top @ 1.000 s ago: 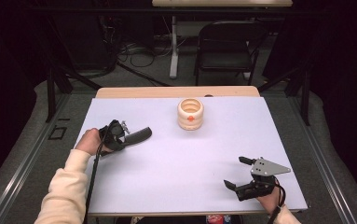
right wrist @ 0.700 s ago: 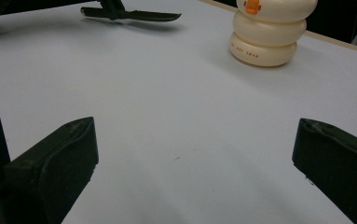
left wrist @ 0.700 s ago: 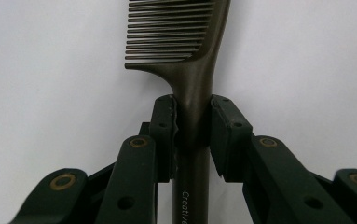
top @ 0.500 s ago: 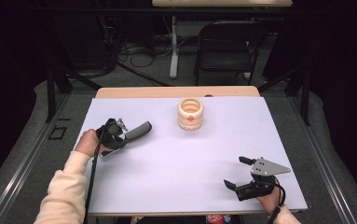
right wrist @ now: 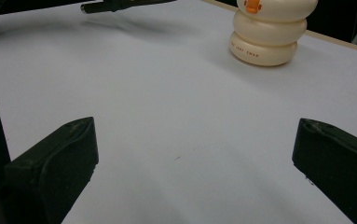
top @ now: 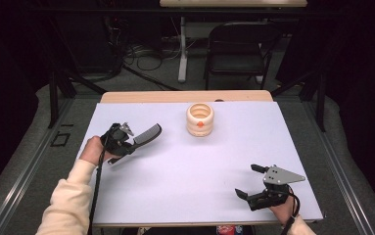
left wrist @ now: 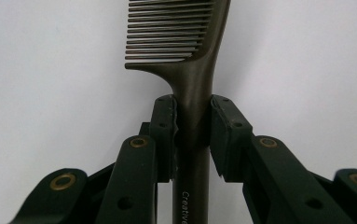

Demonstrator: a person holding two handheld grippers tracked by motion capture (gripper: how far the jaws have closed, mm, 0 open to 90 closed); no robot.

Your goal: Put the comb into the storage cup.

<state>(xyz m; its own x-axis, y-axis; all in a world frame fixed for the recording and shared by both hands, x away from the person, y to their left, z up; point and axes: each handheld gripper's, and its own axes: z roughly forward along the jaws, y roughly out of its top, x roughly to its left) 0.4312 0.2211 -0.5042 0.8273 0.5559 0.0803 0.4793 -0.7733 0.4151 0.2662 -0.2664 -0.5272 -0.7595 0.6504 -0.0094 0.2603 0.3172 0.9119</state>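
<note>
Firstly, left gripper [top: 135, 143]: one, jaws clamped on the handle of the comb [top: 147, 134].
Comb: one, dark, held over the table's [top: 175, 186] left side.
Cup [top: 200, 119]: one, cream, ribbed, centre-back.
Right gripper [top: 252, 182]: one, jaws wide apart, holding nothing.

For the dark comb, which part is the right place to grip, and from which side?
Grip the comb by its narrow handle, coming in from the handle end, one jaw on each flat side. The left gripper already holds it so, just below the teeth, which stay free.
</note>
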